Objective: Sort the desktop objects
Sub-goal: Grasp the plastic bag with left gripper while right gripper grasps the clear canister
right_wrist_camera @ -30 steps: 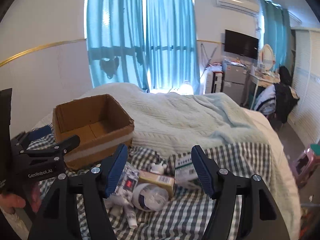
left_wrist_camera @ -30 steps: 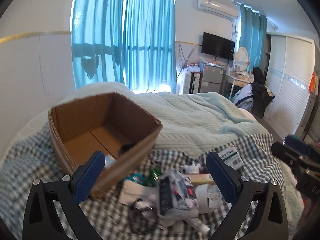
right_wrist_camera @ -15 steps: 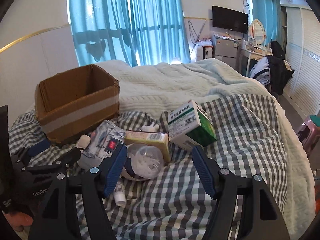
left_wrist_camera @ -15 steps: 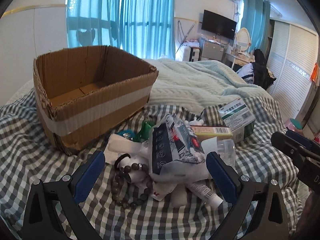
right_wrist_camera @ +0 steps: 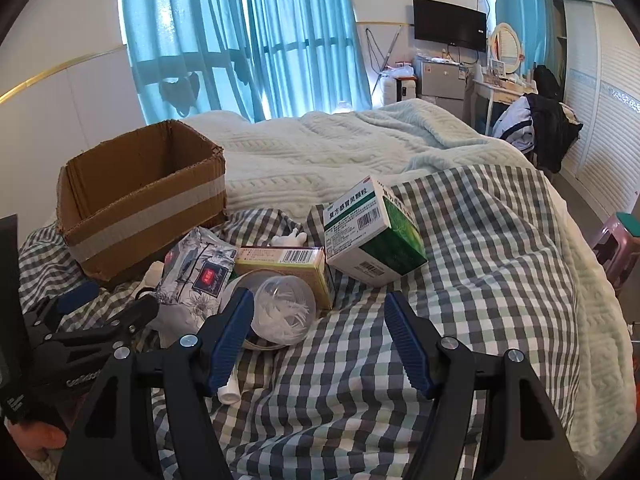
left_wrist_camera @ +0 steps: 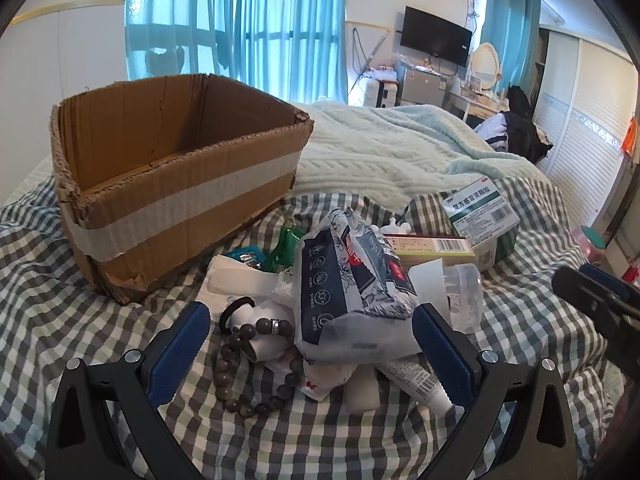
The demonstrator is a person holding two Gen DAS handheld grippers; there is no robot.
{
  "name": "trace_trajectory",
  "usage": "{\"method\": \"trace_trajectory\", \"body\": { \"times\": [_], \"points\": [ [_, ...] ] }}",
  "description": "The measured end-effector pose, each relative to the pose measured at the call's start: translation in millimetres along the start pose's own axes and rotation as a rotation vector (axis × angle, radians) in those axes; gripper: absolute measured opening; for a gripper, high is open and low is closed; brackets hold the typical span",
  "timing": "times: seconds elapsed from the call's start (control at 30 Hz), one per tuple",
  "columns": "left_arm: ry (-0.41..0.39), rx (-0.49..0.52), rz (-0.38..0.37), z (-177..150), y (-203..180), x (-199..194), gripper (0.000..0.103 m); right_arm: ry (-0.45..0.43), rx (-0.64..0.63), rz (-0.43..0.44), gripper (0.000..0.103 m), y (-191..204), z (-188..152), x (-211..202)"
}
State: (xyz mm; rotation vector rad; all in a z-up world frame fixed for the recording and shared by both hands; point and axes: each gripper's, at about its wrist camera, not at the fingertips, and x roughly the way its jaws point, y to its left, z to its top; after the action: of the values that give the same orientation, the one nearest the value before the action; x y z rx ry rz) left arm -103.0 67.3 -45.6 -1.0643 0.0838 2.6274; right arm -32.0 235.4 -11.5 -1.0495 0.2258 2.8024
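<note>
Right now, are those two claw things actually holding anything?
No. The left gripper and right gripper are both open, holding nothing, above the pile on the checked cloth.

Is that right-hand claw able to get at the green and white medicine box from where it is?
Probably yes. The green and white box lies ahead of the open right gripper, with only bare checked cloth between.

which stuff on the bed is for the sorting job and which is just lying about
For the job:
cardboard box
green and white medicine box
bead bracelet
tissue pack
clear plastic container
tube

Just lying about:
checked sheet
pale blanket
TV
curtains
</note>
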Motion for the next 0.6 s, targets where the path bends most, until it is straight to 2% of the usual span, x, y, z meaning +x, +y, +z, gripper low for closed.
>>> {"method": "trace_trajectory", "body": {
  "times": [0.2,0.43,0.5,0.53,0.57,0.6],
  "points": [
    [0.034,-0.015,0.014,2,-4,23,0.103,0.022,0.001,0.0,0.067,2,-4,7],
    [0.061,0.103,-0.028,-2,-25,41,0.101,0.054,0.01,0.006,0.067,2,-7,15],
    [0.081,0.109,-0.044,-4,-26,46,0.077,0.063,0.007,0.011,0.067,3,-7,17],
    [0.097,0.109,-0.053,-5,-24,48,0.074,0.07,0.005,0.018,0.067,4,-7,20],
    [0.1,0.106,-0.062,-6,-23,49,0.065,0.078,0.003,0.028,0.067,5,-7,23],
    [0.102,0.101,-0.073,-6,-20,48,0.061,0.09,0.0,0.037,0.067,7,-7,27]
  ]
}}
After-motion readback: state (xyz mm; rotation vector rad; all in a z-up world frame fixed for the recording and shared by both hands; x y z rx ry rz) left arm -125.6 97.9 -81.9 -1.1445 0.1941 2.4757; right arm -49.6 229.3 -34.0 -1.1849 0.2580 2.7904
